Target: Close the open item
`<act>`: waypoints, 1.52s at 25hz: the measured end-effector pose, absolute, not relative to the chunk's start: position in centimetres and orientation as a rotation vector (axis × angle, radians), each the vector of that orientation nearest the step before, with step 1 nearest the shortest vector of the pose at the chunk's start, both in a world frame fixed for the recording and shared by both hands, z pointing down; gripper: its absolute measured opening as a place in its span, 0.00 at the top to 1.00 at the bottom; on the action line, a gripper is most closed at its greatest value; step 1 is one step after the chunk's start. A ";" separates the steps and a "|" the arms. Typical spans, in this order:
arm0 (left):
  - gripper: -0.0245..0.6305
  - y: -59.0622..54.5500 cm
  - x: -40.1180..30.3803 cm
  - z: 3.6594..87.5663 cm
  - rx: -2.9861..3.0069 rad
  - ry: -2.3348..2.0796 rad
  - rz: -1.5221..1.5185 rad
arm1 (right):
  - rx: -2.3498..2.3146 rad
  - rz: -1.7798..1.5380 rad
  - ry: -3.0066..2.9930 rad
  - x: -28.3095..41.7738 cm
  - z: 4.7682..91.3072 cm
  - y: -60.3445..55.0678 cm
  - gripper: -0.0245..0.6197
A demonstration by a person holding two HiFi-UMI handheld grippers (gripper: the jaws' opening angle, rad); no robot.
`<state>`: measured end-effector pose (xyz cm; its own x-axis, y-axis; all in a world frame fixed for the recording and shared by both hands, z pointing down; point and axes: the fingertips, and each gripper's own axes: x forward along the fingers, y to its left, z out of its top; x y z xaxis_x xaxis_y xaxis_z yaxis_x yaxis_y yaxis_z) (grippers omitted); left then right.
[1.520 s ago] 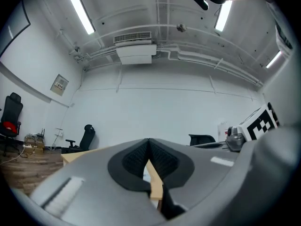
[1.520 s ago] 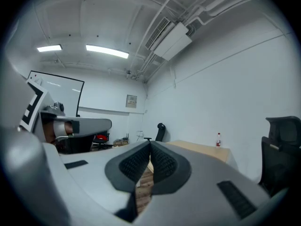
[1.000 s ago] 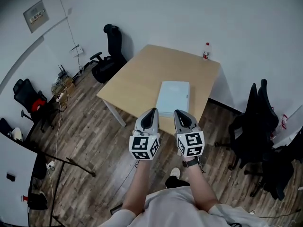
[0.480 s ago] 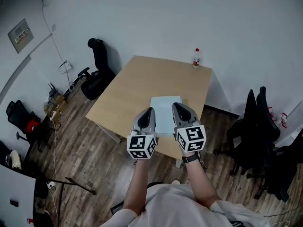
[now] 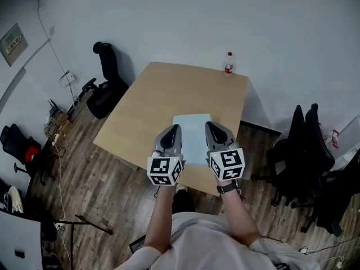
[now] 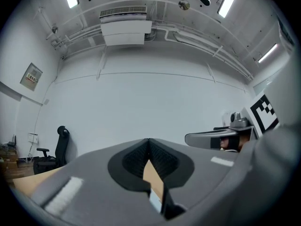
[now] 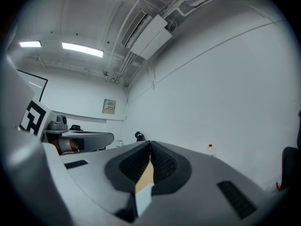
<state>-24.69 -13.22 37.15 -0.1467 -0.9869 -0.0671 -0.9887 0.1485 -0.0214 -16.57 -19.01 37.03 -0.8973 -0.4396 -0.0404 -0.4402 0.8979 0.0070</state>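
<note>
A pale, flat rectangular item (image 5: 190,133) lies on the wooden table (image 5: 163,94), close to its near edge. From the head view it looks flat; I cannot tell whether it is open. My left gripper (image 5: 172,129) hovers over the item's near left part and my right gripper (image 5: 209,127) over its near right part, both held side by side in the air. In the left gripper view the left gripper (image 6: 149,142) has its jaws meeting at the tips with nothing between them. The right gripper (image 7: 150,145) looks the same in its own view.
A small bottle with a red cap (image 5: 229,62) stands at the table's far edge by the white wall. A black office chair (image 5: 105,75) is at the table's left, more dark chairs (image 5: 304,151) at its right. Cables and a stand (image 5: 84,221) lie on the wood floor.
The person has stepped closer to the table. Both grippers now sit over the item's near end instead of short of it. Their jaws have stayed together.
</note>
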 end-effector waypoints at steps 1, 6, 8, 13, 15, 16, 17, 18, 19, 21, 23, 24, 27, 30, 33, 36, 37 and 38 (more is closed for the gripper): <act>0.95 -14.0 -25.0 37.2 -2.018 2.317 0.042 | -0.712 0.031 3.021 -16.9 37.2 -19.6 0.94; 0.95 -18.1 -27.2 36.7 -2.060 2.261 0.036 | -0.751 0.038 3.016 -19.6 37.0 -22.8 0.94; 0.95 -19.6 -28.1 36.2 -2.074 2.234 0.025 | -0.763 0.052 3.018 -20.8 36.7 -23.9 0.94; 0.95 -23.1 -29.9 35.9 -2.121 2.184 -0.011 | -0.817 0.028 3.016 -23.1 36.9 -27.0 0.94; 0.95 -24.0 -31.0 36.5 -2.145 2.180 -0.027 | -0.845 0.018 3.024 -23.8 37.5 -27.7 0.94; 0.95 -24.6 -31.5 36.8 -2.158 2.180 -0.033 | -0.860 0.012 3.030 -24.1 37.9 -28.2 0.94; 0.95 -25.2 -31.9 37.3 -2.175 2.178 -0.040 | -0.874 0.004 3.036 -24.3 38.4 -28.6 0.94; 0.95 -25.9 -32.3 37.9 -2.195 2.174 -0.049 | -0.890 -0.002 3.042 -24.5 38.8 -29.1 0.94; 0.95 -26.5 -32.5 38.5 -2.217 2.167 -0.060 | -0.906 -0.008 3.046 -24.6 39.1 -29.7 0.94; 0.95 -27.6 -32.6 39.8 -2.262 2.158 -0.077 | -0.936 -0.015 3.052 -24.6 39.6 -30.6 0.94; 0.95 -28.7 -32.9 41.2 -2.300 2.156 -0.094 | -0.960 -0.020 3.066 -24.6 40.5 -31.3 0.94; 0.95 -29.3 -33.0 42.0 -2.318 2.155 -0.106 | -0.973 -0.027 3.078 -24.5 41.2 -31.7 0.94; 0.95 -31.2 -32.9 44.4 -2.389 2.129 -0.155 | -1.040 -0.079 3.120 -23.6 44.0 -33.0 0.94; 0.95 -32.9 -32.0 46.8 -2.468 2.089 -0.217 | -1.109 -0.137 3.143 -22.3 46.6 -34.1 0.94; 0.95 -34.3 -30.7 49.2 -2.549 2.044 -0.275 | -1.151 -0.186 3.160 -21.7 48.6 -34.7 0.94; 0.95 -35.4 -29.6 51.4 -2.604 1.997 -0.356 | -1.175 -0.248 3.188 -21.4 50.8 -34.8 0.94; 0.95 -35.6 -29.3 52.2 -2.614 1.988 -0.386 | -1.181 -0.275 3.198 -21.2 51.7 -34.7 0.94; 0.95 -35.7 -29.0 53.0 -2.624 1.983 -0.410 | -1.187 -0.301 3.210 -21.0 52.5 -34.5 0.94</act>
